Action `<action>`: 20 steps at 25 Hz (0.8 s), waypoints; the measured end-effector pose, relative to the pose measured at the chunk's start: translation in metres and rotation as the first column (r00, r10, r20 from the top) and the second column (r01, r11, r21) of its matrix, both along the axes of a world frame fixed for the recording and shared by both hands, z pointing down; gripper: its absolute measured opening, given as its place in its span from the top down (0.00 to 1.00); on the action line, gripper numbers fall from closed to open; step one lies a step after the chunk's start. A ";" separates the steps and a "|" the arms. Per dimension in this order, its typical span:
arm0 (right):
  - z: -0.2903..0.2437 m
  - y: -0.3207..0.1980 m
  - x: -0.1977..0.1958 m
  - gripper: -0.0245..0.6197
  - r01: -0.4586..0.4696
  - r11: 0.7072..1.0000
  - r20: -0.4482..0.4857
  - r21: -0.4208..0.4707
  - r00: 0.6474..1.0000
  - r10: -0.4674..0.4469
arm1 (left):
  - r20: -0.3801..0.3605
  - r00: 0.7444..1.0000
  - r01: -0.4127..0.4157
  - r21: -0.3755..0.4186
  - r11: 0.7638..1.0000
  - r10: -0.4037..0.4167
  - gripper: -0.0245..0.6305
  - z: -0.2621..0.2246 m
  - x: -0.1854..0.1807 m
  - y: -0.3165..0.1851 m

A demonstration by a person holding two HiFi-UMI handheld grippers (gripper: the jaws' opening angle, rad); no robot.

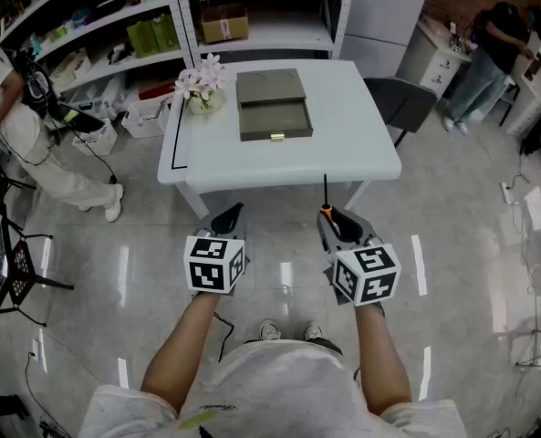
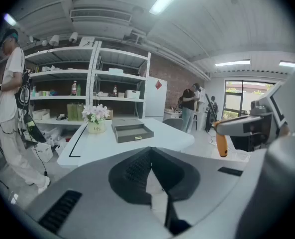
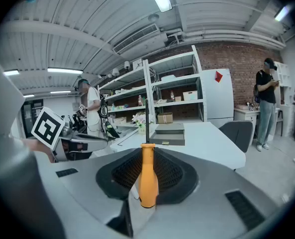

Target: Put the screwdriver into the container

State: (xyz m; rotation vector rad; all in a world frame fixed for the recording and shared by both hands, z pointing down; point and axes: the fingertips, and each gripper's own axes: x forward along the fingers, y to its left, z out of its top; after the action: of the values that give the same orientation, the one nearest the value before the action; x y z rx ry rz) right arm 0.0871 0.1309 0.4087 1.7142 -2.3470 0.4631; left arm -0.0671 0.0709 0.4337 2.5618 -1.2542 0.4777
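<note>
My right gripper (image 1: 337, 221) is shut on a screwdriver (image 3: 147, 176) with an orange handle. Its thin dark shaft (image 1: 325, 190) points toward the white table (image 1: 361, 126). The container is a grey-green box (image 1: 273, 104) with its drawer pulled out, lying at the table's middle, well ahead of both grippers. My left gripper (image 1: 226, 219) is shut and holds nothing. In the left gripper view, the box (image 2: 131, 131) lies on the table and the orange handle (image 2: 221, 144) shows at the right.
A pot of pink flowers (image 1: 202, 88) stands left of the box. A grey chair (image 1: 403, 100) is at the table's right side. Shelving (image 1: 115, 26) lines the back wall. One person (image 1: 28, 135) stands at the left, another (image 1: 489, 57) at the far right.
</note>
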 end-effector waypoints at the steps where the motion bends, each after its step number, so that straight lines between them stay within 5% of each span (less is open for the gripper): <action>1: -0.001 -0.001 -0.001 0.85 -0.003 1.000 0.006 0.002 1.000 0.003 | 0.000 1.000 -0.004 0.002 1.000 0.004 0.95 0.000 -0.001 -0.001; 20: 0.008 -0.071 0.021 0.85 0.015 1.000 0.016 0.005 1.000 -0.016 | 0.032 0.999 -0.023 0.012 1.000 0.023 0.96 0.006 0.020 -0.066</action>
State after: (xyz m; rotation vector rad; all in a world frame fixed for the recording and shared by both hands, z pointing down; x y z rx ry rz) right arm 0.1085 0.0601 0.4165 1.6993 -2.3724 0.4702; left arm -0.0470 0.0048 0.4399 2.5918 -1.2436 0.5191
